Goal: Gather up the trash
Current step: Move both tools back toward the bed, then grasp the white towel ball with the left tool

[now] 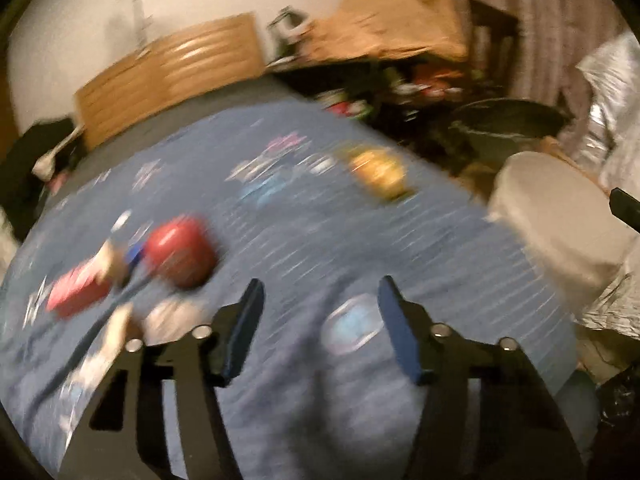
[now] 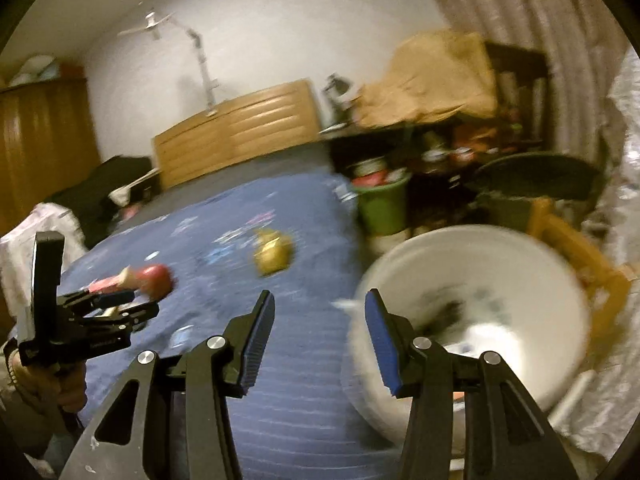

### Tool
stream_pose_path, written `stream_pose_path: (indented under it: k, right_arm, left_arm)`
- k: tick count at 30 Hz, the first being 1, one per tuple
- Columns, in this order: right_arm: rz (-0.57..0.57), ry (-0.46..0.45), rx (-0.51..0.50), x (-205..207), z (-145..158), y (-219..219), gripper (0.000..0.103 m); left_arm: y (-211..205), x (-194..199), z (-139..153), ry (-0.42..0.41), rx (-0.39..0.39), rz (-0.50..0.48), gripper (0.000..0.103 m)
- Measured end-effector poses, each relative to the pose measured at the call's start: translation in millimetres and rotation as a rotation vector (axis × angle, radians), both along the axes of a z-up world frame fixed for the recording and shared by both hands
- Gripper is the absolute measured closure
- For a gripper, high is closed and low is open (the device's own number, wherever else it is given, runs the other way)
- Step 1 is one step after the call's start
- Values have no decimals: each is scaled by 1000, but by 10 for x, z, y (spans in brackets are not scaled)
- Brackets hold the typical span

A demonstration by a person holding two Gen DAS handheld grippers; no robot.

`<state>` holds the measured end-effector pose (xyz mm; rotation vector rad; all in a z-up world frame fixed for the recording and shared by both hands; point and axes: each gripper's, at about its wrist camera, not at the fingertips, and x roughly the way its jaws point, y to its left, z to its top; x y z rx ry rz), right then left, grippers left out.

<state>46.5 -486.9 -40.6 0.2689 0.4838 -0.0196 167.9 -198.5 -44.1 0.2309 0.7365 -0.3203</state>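
Note:
Both views are motion-blurred. On the blue bedspread (image 1: pixel 304 248) lie a red round object (image 1: pixel 180 256), a pink wrapper (image 1: pixel 76 290) beside it and a crumpled yellow wrapper (image 1: pixel 378 172). My left gripper (image 1: pixel 320 320) is open and empty above the bedspread, right of the red object. It also shows in the right wrist view (image 2: pixel 132 304), close to the red object (image 2: pixel 154 280). My right gripper (image 2: pixel 320 336) is open and empty beside a white bucket (image 2: pixel 520 280) with scraps inside. The yellow wrapper (image 2: pixel 274 258) lies ahead of it.
A wooden headboard (image 2: pixel 240 128) stands behind the bed. A green bin (image 2: pixel 382 204) full of clutter, a dark basin (image 2: pixel 540 176) and a wooden chair (image 2: pixel 576 256) stand right of the bed. Silver foil sheeting (image 1: pixel 612 92) hangs at the far right.

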Motion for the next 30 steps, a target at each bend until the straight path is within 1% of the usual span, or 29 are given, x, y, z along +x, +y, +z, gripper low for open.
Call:
stream_pose_path:
  k: [2,3,4,6,9,11,13,16,20,25,26,27,28,29,30]
  right_arm:
    - [59,20,8,107,-40,268,54]
    - [93,30,11,165,-63,430,54]
    - [125,42,14,220,-85,586,54]
    - [186,60,15,324,-122,915,54]
    - [246,82,26,414,-163,1318,54]
    - [287,96,37,475,-187,1591,54]
    - [316,108,38,529,-214,1756,52]
    - [355,125,26,606,-240,2034,48]
    - [373,136,16,670,-244,2223,46]
    - [395,164,-4,813,-245,2288,44]
    - [399,168,-5,834,-250,2305,44]
    - [404,170,-5,858,-252,2326,43]
    - [408,170,-6,873,-254,2346,42]
    - [412,170,-7,886,-258,2365,39]
    - [416,169,-10,901,-261,2390,38]
  left_arm:
    - [413,-33,-54,30,-10,77,56]
    - [643,-58,-84,41,-16,122,63]
    - [798,-75,-106,49,-21,151,67]
    - [1191,-136,-164,68,-38,227,76]
    - [1691,-199,-222,91,-72,318,87]
    - [1949,-226,-254,100,-96,364,92]
    - [2116,-239,-285,103,-108,395,92]
    - [2274,-204,-329,108,-119,398,92]
    - [2232,-115,-357,97,-129,353,92]
    - [2201,-17,-395,92,-155,328,90]
    - [2195,16,-385,93,-159,316,84]
    - [2187,48,-376,93,-163,302,75]
    - [2183,68,-374,89,-162,298,70]
    - [2176,94,-367,81,-158,299,61]
    - [2164,119,-362,79,-157,292,56]
